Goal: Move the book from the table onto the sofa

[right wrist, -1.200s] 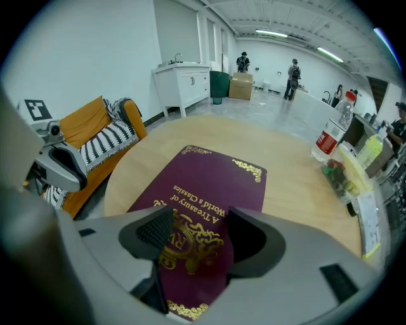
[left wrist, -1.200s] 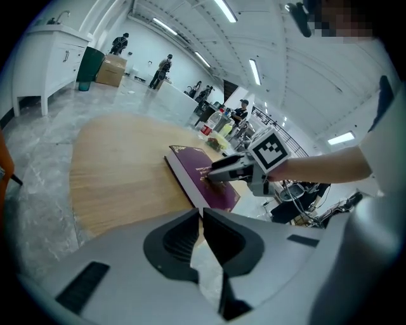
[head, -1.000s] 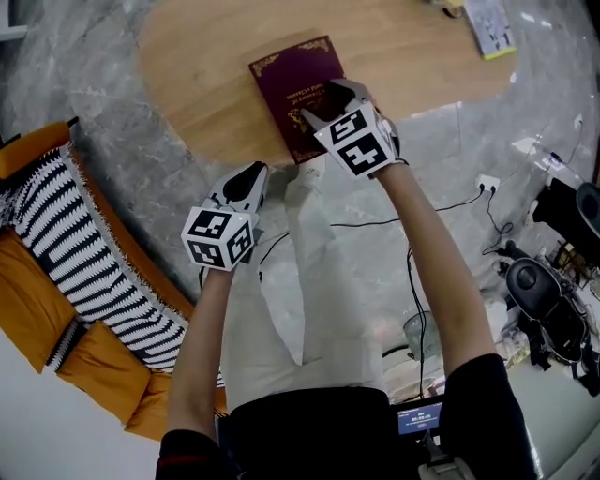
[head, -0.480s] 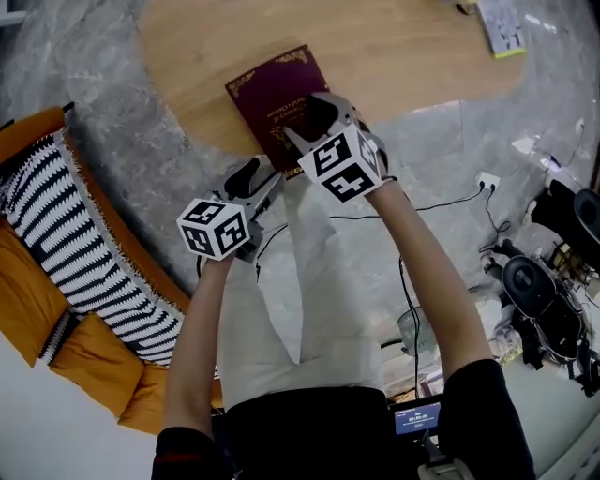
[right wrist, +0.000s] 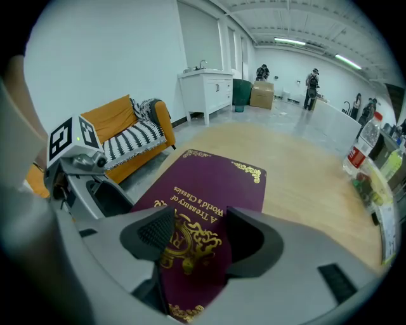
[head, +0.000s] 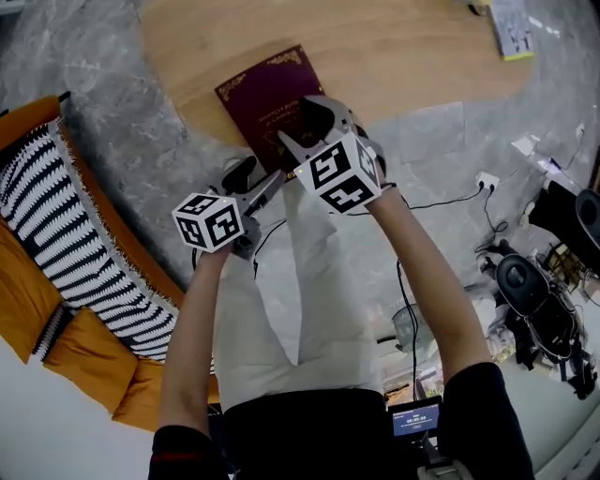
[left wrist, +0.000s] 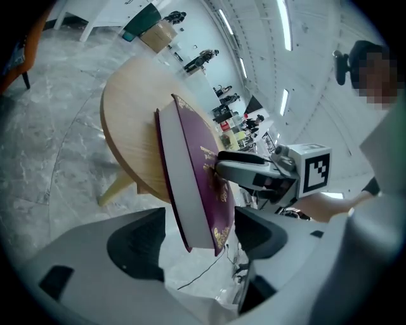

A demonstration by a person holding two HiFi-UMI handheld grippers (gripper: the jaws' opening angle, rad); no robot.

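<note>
A maroon book (head: pixel 262 98) with gold print lies on the round wooden table (head: pixel 403 47), its near corner sticking out past the edge. My right gripper (head: pixel 302 122) stands open, with both fingertips on the book's cover (right wrist: pixel 209 184). My left gripper (head: pixel 255 175) is at the overhanging corner. Its jaws have just been opening. The book's edge (left wrist: pixel 203 171) lies between its pads with a gap on each side. The orange sofa (head: pixel 37 281) with a striped blanket (head: pixel 66 225) is at the left, below the table.
A small booklet (head: pixel 514 28) lies at the table's far right. Cables and a power strip (head: pixel 483 183) run over the marble floor, with dark equipment (head: pixel 544 300) at the right. Bottles (right wrist: pixel 365 143) stand beyond the table.
The book has slid left toward the table's near edge under the right gripper. The left gripper has moved up to the book's corner, rolled, and opened from shut.
</note>
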